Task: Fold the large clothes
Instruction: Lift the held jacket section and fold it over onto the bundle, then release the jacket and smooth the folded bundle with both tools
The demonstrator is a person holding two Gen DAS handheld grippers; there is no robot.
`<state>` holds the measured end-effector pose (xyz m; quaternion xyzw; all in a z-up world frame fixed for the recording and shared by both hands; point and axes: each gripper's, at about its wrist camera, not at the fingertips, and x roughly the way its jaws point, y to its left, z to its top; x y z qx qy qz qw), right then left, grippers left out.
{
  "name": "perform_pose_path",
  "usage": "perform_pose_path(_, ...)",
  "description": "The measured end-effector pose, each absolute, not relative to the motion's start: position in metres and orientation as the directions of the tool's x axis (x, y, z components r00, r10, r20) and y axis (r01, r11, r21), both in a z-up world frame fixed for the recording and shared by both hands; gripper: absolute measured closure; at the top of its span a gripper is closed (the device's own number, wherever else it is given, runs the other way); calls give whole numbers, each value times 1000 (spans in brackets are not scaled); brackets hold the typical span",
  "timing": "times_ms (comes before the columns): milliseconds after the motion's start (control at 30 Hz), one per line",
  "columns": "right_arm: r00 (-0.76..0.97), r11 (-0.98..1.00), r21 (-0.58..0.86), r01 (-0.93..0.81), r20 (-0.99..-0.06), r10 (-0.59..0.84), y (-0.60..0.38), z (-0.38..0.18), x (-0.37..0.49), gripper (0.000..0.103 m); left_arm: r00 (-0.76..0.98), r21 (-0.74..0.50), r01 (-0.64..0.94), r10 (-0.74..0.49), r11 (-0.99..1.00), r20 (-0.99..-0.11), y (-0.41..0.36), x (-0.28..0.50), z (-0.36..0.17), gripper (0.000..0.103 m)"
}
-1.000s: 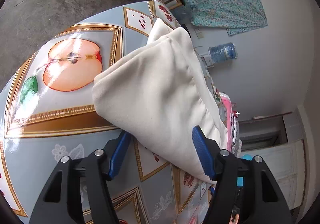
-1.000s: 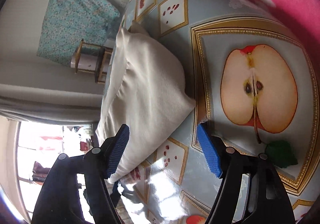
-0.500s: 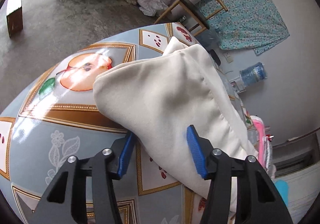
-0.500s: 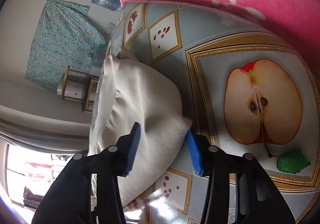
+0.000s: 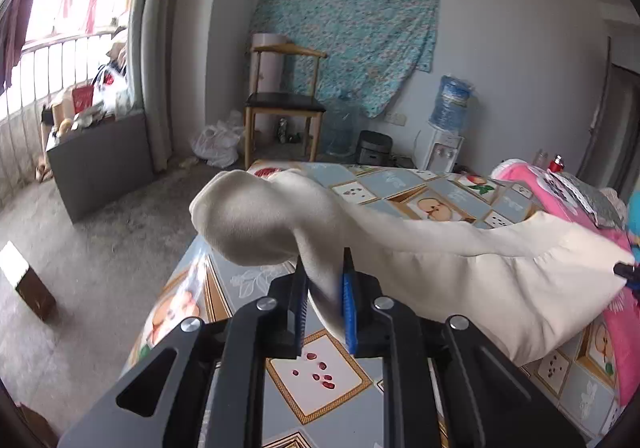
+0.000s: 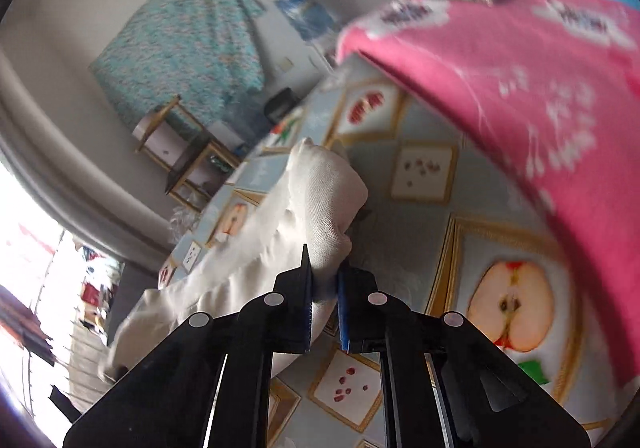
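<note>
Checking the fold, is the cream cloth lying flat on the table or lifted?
Lifted: the cream cloth hangs bunched between both closed grippers above the table.

The surface (image 5: pixel 328 392) wears a glossy blue-grey cloth printed with gold-framed apple halves and seeds. A pink flowered blanket (image 5: pixel 568 208) lies along its right edge, and the cream garment's (image 5: pixel 460 268) far end rests near the far left corner.
</note>
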<state>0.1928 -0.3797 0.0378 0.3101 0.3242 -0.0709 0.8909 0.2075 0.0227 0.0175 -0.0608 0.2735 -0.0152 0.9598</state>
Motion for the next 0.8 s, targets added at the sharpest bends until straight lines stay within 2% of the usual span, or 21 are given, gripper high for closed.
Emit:
perform_pose_path(133, 761, 784, 505, 360, -645, 66, -389, 24, 161, 93, 822, -137, 62, -128, 989, -555, 31, 179, 19, 89)
perform_pose_path(300, 657, 701, 547, 458, -739, 148, -411, -50, 126, 91, 658, -321, 11, -249, 947, -711, 65, 168, -34, 86)
perform_pose_path(400, 651, 680, 549, 486, -747, 137, -425, -56, 111, 75, 602, -429, -39, -321, 903, -731, 88, 160, -56, 75)
perform_pose_path(433, 652, 684, 535, 496, -750, 114, -430, -50, 109, 70, 600, -443, -67, -319, 894, -734, 97, 157, -57, 64)
perform_pose_path(467, 656, 695, 510, 507, -751, 72, -434, -41, 106, 68, 607, -442, -78, -309, 894, -733, 103, 151, -54, 58)
perform_pose_path(533, 676, 727, 453, 516, -737, -20, -440, -18, 99, 60, 639, -413, -91, -265, 906, -722, 116, 141, -44, 53)
perform_pose_path(600, 682, 768, 384, 513, -726, -92, -435, -1, 97, 59, 678, -371, -87, -218, 925, -702, 124, 132, -31, 50)
perform_pose_path(633, 686, 793, 351, 498, -719, -113, -427, 5, 99, 55, 695, -352, -72, -206, 933, -689, 125, 129, -25, 49)
perform_pose_path(733, 693, 874, 277, 400, -715, -90, -392, 8, 114, 42, 721, -313, 5, -221, 950, -657, 114, 135, -12, 49)
perform_pose_path(800, 686, 922, 227, 314, -725, -55, -362, 3, 124, 37, 716, -295, 62, -249, 953, -652, 99, 144, -8, 48)
